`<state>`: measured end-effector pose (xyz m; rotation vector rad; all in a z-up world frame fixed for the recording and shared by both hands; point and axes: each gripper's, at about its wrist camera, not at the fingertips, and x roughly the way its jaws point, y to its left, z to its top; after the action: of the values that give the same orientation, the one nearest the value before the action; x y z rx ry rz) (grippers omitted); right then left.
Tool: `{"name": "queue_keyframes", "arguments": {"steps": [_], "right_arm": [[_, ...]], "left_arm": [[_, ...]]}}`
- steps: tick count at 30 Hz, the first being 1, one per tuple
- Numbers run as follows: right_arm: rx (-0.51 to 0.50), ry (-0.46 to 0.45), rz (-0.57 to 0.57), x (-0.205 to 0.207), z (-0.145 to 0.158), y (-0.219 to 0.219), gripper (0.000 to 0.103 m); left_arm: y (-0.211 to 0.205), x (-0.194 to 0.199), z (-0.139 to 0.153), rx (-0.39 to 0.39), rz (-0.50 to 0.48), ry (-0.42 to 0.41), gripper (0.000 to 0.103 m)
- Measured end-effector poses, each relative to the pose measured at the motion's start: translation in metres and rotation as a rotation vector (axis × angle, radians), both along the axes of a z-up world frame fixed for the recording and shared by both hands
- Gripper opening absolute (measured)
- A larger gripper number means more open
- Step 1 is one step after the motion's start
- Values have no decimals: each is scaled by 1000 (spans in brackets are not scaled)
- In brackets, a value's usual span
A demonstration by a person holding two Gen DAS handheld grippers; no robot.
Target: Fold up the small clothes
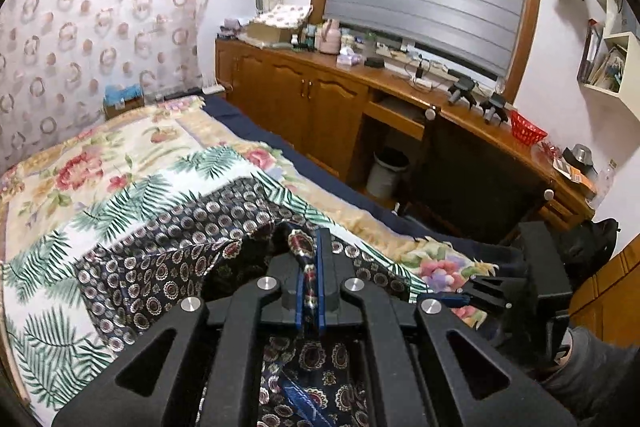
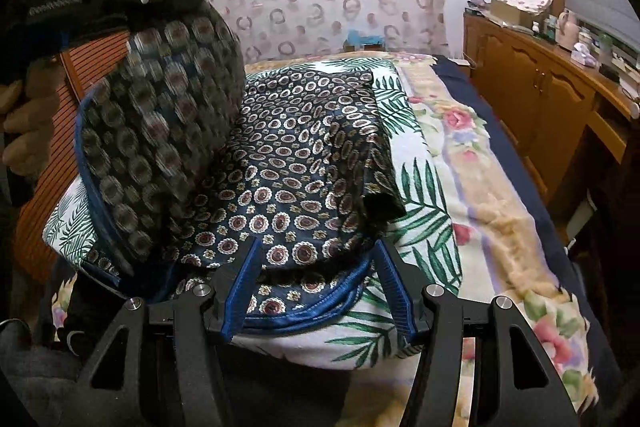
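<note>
Folding the patterned garment over on the bed

The left hand-held gripper (image 1: 309,269) is clamped on a lifted flap of the dark patterned garment (image 2: 304,163), which lies on the palm-leaf cloth (image 2: 424,195) covering the bed; the right hand-held gripper (image 2: 316,291), fingers apart, hovers at the garment's near blue-trimmed edge. Next, probably: lay the flap across the garment, then release.

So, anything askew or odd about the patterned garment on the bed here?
Nothing damaged. The patterned garment lies rumpled on the palm-leaf cloth, its far right corner curling over. The left gripper holds one edge lifted mid-fold; the right gripper is open over the blue-trimmed hem.
</note>
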<state>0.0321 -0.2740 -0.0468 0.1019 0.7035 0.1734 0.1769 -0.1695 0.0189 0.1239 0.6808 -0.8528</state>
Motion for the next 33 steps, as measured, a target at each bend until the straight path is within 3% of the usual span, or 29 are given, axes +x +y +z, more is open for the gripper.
{"name": "queue_keyframes", "arguments": {"steps": [4,9,10,12,14,17,29,33], "right_arm": [[-4,-2,-7,-2,4,-2,60],[6,-11,-15,-2,8,-4,60],[4,-13,-16,-3,8,-5,60],[1,-16,-18,-3,9,-4,60],[-2,-21,-20,-3,11,-4,60],[-5,-29,-19,-4,14,-2,60],[-61,-46,36,23,26,20,60],[-71,-42,70,44,27,34,60]], "left_arm": [[0,-1,-6,16,7,20,7],[6,-5,-8,23,5,19,37],[9,-6,-8,24,5,17,49],[18,-7,-8,22,17,0,54],[30,-9,-11,23,27,-5,67],[49,-10,-21,41,60,-13,74],[131,18,-115,181,275,122,74],[143,28,-131,194,319,160,74]]}}
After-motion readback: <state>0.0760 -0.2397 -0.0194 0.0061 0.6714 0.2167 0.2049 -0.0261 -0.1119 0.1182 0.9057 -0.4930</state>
